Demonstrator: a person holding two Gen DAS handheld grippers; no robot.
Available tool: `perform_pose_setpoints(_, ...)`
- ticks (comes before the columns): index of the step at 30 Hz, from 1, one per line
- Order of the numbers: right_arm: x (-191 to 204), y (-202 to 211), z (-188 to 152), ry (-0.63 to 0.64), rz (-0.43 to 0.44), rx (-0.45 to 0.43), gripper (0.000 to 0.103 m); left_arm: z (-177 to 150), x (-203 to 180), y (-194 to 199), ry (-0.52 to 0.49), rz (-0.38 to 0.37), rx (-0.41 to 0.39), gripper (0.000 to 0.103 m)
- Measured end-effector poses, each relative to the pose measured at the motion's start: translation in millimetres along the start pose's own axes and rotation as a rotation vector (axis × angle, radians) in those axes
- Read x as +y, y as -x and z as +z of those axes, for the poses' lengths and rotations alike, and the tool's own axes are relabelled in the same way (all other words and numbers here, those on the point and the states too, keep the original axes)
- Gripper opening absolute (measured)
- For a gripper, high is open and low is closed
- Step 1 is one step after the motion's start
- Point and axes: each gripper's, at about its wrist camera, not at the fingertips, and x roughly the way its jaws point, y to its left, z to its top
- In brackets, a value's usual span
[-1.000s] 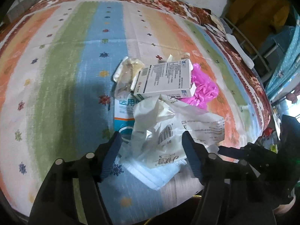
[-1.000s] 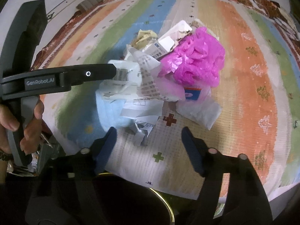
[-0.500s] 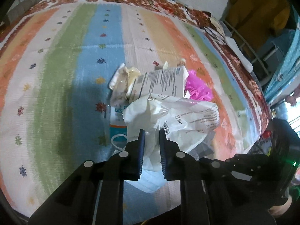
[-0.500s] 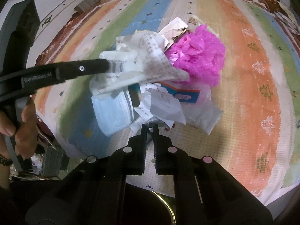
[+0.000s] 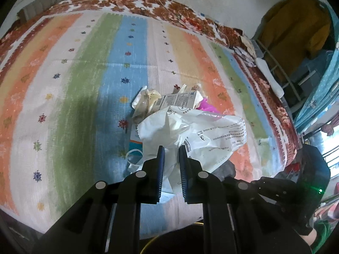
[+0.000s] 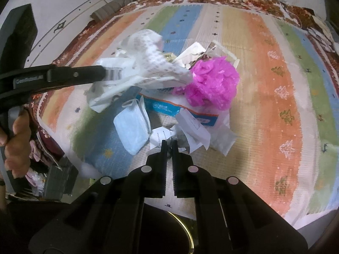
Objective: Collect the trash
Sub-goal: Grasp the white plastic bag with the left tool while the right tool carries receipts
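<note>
Soft daylight, fisheye warping, slight blur

a bed (image 5: 84, 84) under a striped blanket meets a pale wall (image 5: 211, 4); daylight enters a window (image 5: 330, 158) on the right.

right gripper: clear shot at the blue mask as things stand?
Probably not yet. The right gripper is shut on a paper scrap, so it is occupied. The mask itself lies uncovered just left of its tips, with nothing on top of it; once the scrap is dropped the way looks free.
</note>
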Motion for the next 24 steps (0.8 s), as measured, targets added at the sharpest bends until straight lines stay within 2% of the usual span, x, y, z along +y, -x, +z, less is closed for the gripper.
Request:
perform_pose_setpoints(17, 16, 63, -21, 0.044, -0.015, -0.124, 0.004, -32, -13, 57, 0.017, 0.060, -0.066, 0.013)
perform_pose_setpoints(24, 31, 93, -44, 0.078, -0.015, -0.191, 0.004, -54, -26, 90, 0.026, 0.052, -0.136, 0.013)
